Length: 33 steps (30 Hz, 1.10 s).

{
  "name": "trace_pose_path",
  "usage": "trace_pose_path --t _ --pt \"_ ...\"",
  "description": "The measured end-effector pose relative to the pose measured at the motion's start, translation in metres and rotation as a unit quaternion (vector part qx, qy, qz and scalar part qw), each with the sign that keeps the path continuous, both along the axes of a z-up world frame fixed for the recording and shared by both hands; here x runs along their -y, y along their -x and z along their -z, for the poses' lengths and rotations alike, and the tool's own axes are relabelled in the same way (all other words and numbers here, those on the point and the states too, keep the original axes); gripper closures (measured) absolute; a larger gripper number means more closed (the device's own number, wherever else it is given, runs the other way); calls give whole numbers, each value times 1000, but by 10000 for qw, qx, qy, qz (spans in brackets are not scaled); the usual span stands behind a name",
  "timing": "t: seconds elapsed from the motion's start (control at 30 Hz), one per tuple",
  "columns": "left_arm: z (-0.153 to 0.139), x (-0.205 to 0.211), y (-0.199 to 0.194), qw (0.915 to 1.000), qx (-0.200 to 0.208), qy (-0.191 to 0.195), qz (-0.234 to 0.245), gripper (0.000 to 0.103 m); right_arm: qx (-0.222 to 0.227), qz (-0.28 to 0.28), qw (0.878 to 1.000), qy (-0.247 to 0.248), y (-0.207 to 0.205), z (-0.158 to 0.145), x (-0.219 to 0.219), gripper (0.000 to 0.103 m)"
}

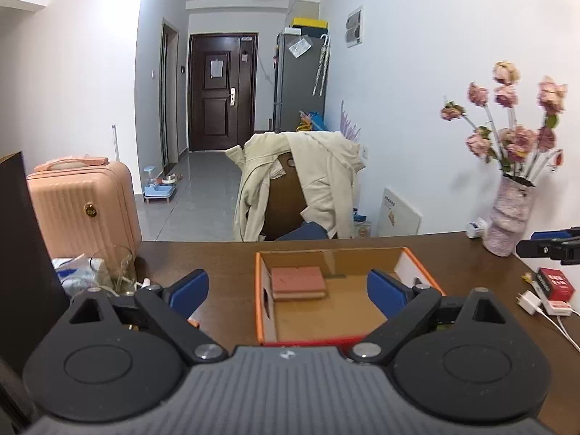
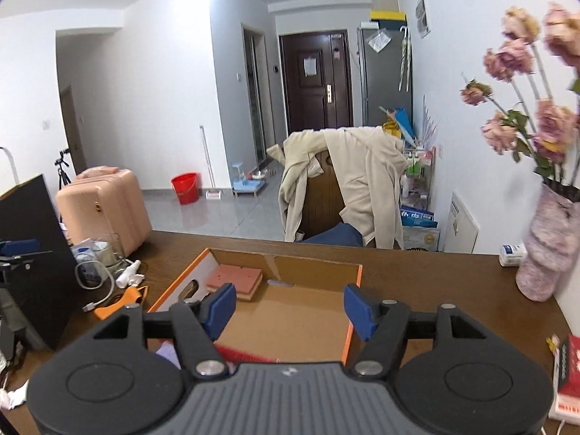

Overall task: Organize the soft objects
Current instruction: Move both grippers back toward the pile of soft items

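The folded pink cloth (image 1: 299, 282) lies in the far left corner of the cardboard box (image 1: 420, 259), ahead of and below the left gripper (image 1: 288, 290) and ahead-left of the right gripper (image 2: 290, 308) (both open, empty), its long side running across both.

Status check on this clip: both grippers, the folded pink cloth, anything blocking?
Left gripper open, empty. Right gripper open, empty. Folded pink cloth lies in cardboard box, far left corner. Nothing blocking the box.
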State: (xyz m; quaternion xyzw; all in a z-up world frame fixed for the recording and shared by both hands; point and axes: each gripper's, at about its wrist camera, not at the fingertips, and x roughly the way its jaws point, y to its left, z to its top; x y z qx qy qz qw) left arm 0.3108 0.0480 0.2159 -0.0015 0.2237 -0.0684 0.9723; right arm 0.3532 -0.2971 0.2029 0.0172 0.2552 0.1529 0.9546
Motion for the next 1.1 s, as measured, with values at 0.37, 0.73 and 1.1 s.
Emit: trace_pose_path --t 0.37,0.73,1.1 --pt "79 13 154 9973 689 254 48 0 949 -176 9946 373 175 83 2 25" --pt "155 48 202 9982 363 -225 411 0 687 343 9968 223 233 176 -3 22" --pt "160 91 136 9946 89 365 965 17 284 640 9973 -226 180 192 4 29"
